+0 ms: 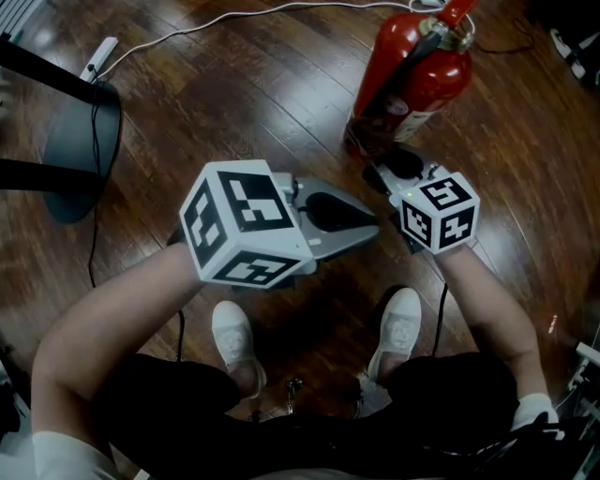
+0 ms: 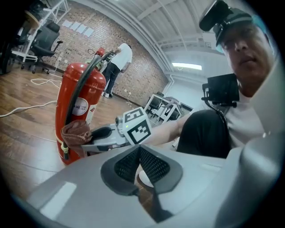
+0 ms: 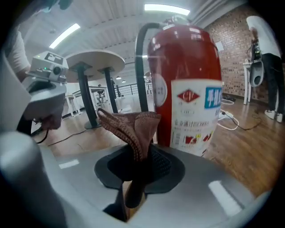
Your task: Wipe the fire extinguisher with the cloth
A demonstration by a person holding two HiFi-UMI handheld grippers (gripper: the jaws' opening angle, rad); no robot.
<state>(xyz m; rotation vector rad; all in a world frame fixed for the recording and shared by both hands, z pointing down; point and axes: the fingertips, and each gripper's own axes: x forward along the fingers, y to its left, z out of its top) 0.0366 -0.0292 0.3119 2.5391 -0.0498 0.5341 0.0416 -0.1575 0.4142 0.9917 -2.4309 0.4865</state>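
A red fire extinguisher (image 1: 412,80) stands upright on the wooden floor. My right gripper (image 1: 377,174) points at its base, shut on a brown cloth (image 3: 131,127). In the right gripper view the cloth sticks up from between the jaws, right in front of the extinguisher's white label (image 3: 196,116); whether it touches the cylinder I cannot tell. From the left gripper view, the cloth (image 2: 75,132) sits against the extinguisher's (image 2: 80,107) lower body, at the tip of the right gripper (image 2: 95,138). My left gripper (image 1: 370,228) hovers to the left of the right one, shut and holding nothing.
A black round table base (image 1: 80,141) lies at the far left, with a white cable (image 1: 234,19) and a power strip (image 1: 98,56) on the floor behind. The person's white shoes (image 1: 234,333) are under the grippers. An office chair (image 2: 44,42) and a standing person (image 2: 118,60) are far behind.
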